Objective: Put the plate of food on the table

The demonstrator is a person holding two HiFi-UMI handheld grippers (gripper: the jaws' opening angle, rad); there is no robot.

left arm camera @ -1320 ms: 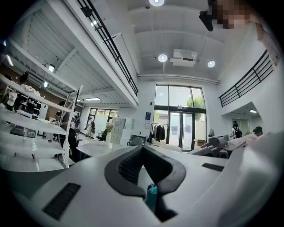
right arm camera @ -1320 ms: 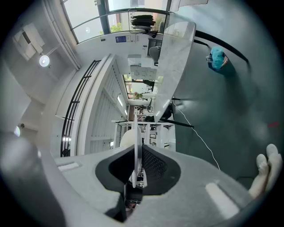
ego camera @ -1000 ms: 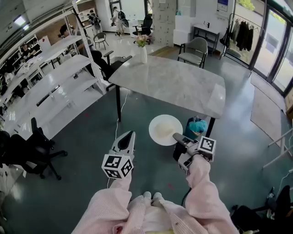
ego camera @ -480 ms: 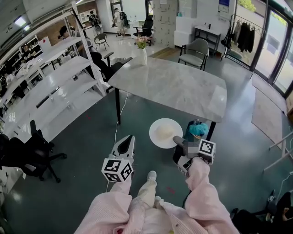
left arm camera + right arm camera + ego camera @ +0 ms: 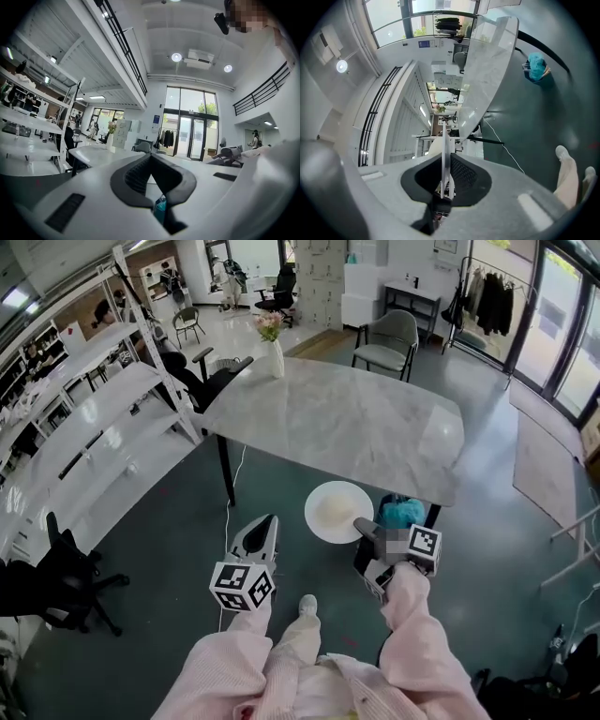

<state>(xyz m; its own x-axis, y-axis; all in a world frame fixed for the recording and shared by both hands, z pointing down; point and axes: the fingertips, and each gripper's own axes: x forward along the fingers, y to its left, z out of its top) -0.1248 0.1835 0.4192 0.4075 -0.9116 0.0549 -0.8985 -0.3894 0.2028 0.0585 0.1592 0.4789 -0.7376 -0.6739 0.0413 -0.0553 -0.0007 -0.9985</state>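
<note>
In the head view a white plate with a pale heap of food hangs level above the dark floor, just short of the marble table. My right gripper is shut on the plate's near right rim. In the right gripper view the plate shows edge-on as a thin white line pinched between the dark pads. My left gripper hangs left of the plate, apart from it, shut with nothing in it. Its jaws meet at the tip in the left gripper view.
A vase of flowers stands at the table's far left corner, a grey armchair behind the table. A teal bundle lies under the table's near edge. White shelving runs along the left; a black office chair stands nearby.
The table has come a little nearer and shifted left in the head view as the person steps forward. The plate stays in the right gripper's hold; the left gripper keeps its place.
</note>
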